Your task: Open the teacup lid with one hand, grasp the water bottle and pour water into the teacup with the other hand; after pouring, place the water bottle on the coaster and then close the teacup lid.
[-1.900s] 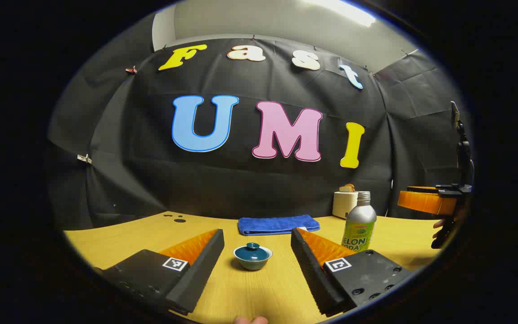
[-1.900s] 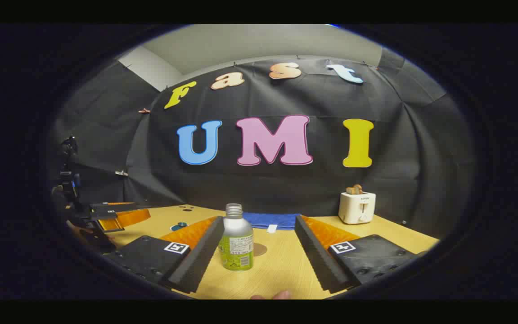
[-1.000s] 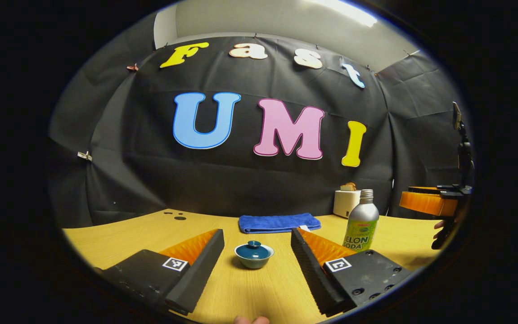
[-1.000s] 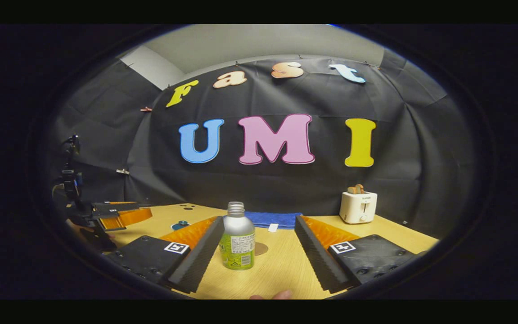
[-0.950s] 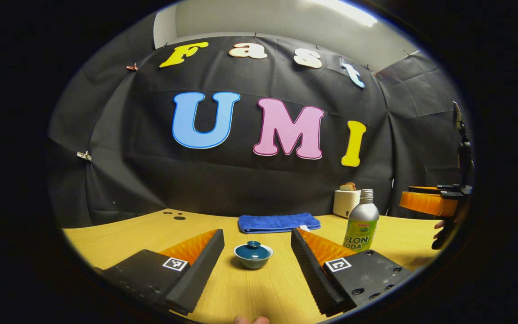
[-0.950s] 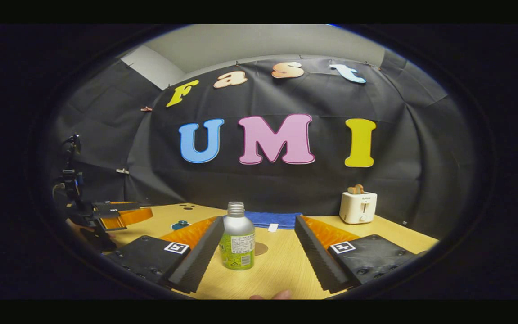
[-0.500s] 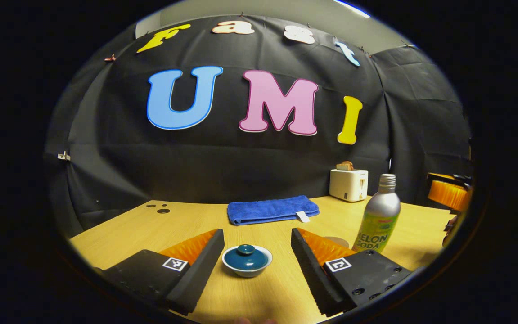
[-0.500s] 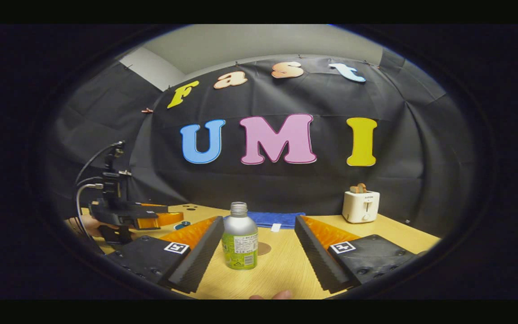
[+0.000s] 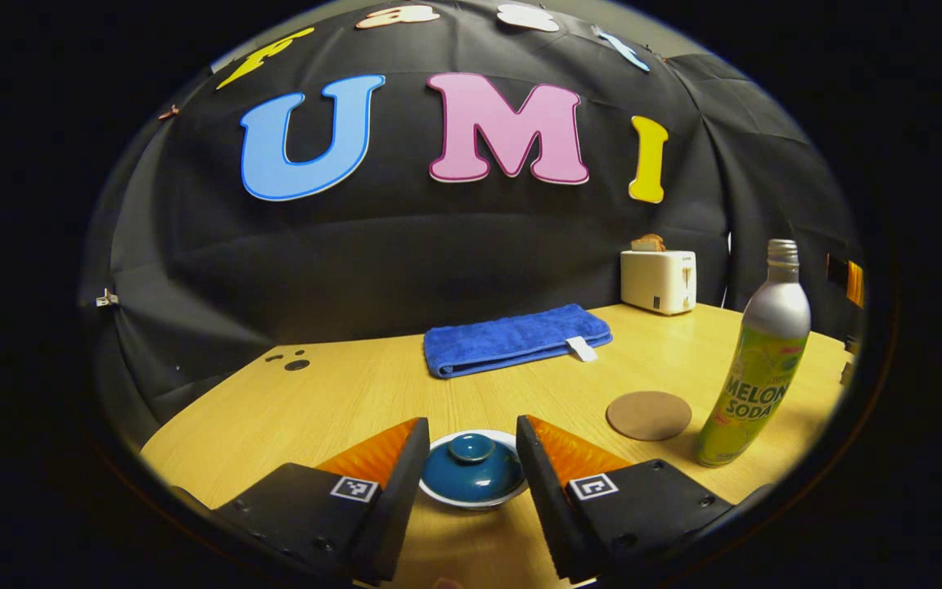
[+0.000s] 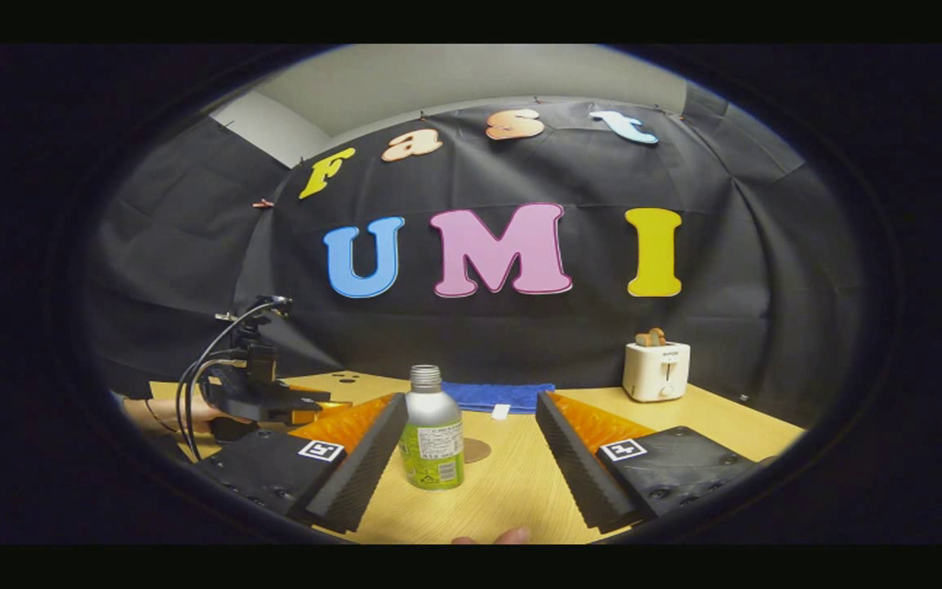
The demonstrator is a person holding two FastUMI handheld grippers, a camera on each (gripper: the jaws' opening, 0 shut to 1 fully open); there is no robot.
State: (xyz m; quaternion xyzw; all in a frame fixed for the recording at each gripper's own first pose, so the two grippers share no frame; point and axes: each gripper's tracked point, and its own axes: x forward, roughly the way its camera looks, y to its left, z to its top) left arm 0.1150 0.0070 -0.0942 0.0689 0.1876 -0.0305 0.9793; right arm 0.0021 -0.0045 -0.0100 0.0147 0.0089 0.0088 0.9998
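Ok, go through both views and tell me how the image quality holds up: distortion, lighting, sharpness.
Left gripper view: strong fisheye bend, the table edge curves; teacup and bottle sharp, evenly lit, a soft shadow beside the bottle. Right gripper view: dimmer and softer overall; the bottle label is too blurred to read, the toaster stays clear, and the left gripper at the edge looks dark.

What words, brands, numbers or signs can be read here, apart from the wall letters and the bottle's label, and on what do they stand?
No words can be read.
Toaster: a small mark on its front, too small to read.
Tag on the blue towel: white, no print legible.
Square marker on each finger of the left gripper and right gripper: a black-and-white code pattern, not words.
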